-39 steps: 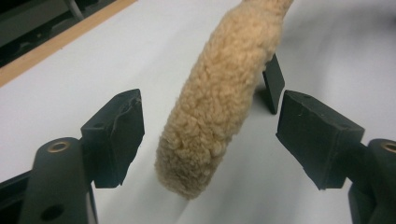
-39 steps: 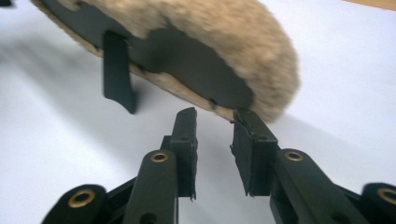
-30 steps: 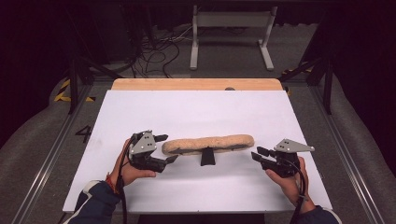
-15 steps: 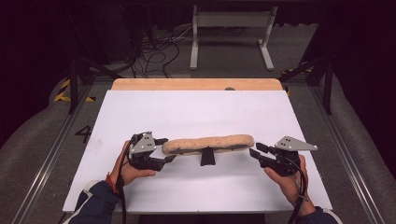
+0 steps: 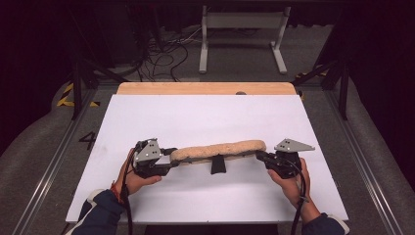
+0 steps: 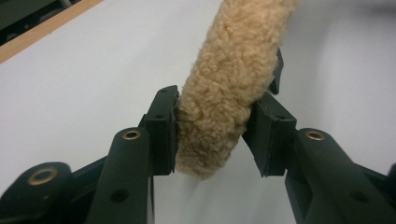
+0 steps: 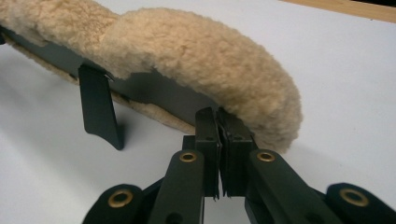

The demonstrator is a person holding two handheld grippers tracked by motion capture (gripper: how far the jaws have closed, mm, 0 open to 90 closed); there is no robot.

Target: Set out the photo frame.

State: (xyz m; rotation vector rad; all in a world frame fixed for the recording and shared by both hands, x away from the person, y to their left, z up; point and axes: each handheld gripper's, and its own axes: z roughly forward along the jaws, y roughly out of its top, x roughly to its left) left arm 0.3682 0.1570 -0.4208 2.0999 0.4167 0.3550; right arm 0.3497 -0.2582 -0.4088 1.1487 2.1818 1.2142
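Observation:
A long tan fleece pad (image 5: 220,148) lies across the white table top (image 5: 205,115), with a dark lining underneath. A short black tab (image 5: 218,165) hangs from its middle. My left gripper (image 5: 172,159) holds the pad's left end. In the left gripper view the fleece pad (image 6: 224,84) is squeezed between the jaws of that gripper (image 6: 217,116). My right gripper (image 5: 259,156) is at the pad's right end. In the right gripper view its jaws (image 7: 218,121) are pressed together on the thin dark edge under the fleece (image 7: 187,51), and the black tab (image 7: 100,107) stands to the left.
A wooden board edge (image 5: 205,88) runs along the far side of the white top. Beyond it are floor cables (image 5: 161,54) and a white metal stand (image 5: 240,34). Metal rails (image 5: 49,166) flank the table.
My right gripper has moved left to the pad's right end and shut on its edge. The left gripper and the pad have barely shifted.

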